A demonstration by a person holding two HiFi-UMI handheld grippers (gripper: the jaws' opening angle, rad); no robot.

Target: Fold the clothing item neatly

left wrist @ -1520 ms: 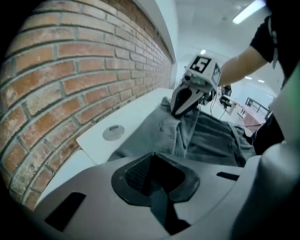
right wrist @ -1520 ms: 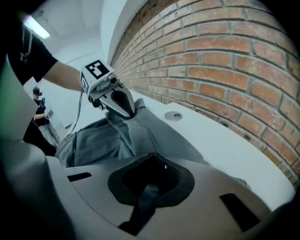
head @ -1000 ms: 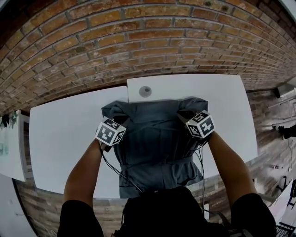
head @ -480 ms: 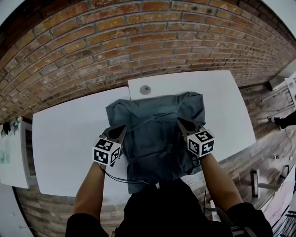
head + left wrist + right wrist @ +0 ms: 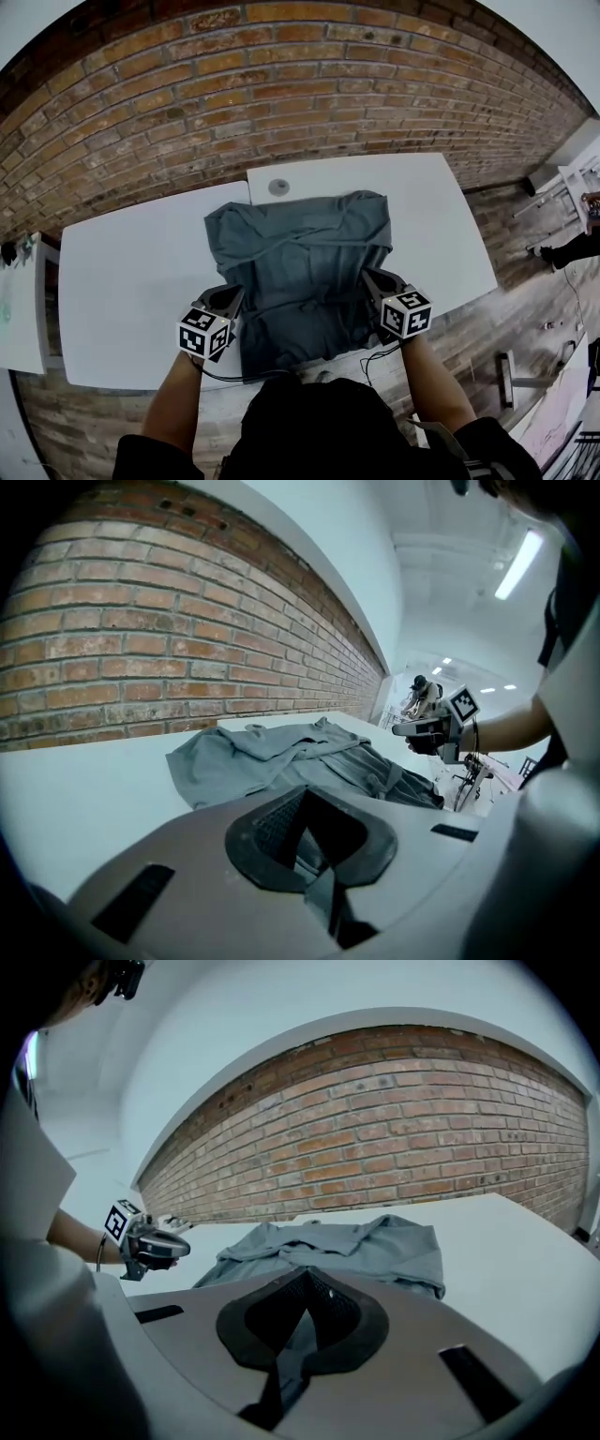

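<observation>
**Grip.** We find the left gripper (image 5: 232, 294) closed. Its fingers (image 5: 272, 825) are pressed together on a pinch of the grey garment (image 5: 300, 258), and a strip of the cloth shows in the slot between them. The right gripper (image 5: 371, 277) is likewise closed, with grey cloth caught between its fingers (image 5: 328, 1309).

**Position of the item.** The garment lies on the white table (image 5: 122, 281). Most of it spreads beyond both sets of fingertips toward the brick wall (image 5: 281, 84). The left fingers hold its left edge and the right fingers its right edge, so the body of the cloth sits between the two grips. The nearest hem lies behind the fingertips, at the table's near edge.

**Progress.** We judge the work to be at an early stage. The cloth is rumpled, with loose ridges and a bunched far end, and we see no clean, squared fold. Smoothing it, folding the sides in and making the final fold all appear to be outstanding.

**Containers.** We see no box, basket or bin on the table. The only other item is a small round fitting (image 5: 278, 187) set in the tabletop beyond the garment's far end, well apart from both sets of fingers. We cannot tell what it is for.
</observation>
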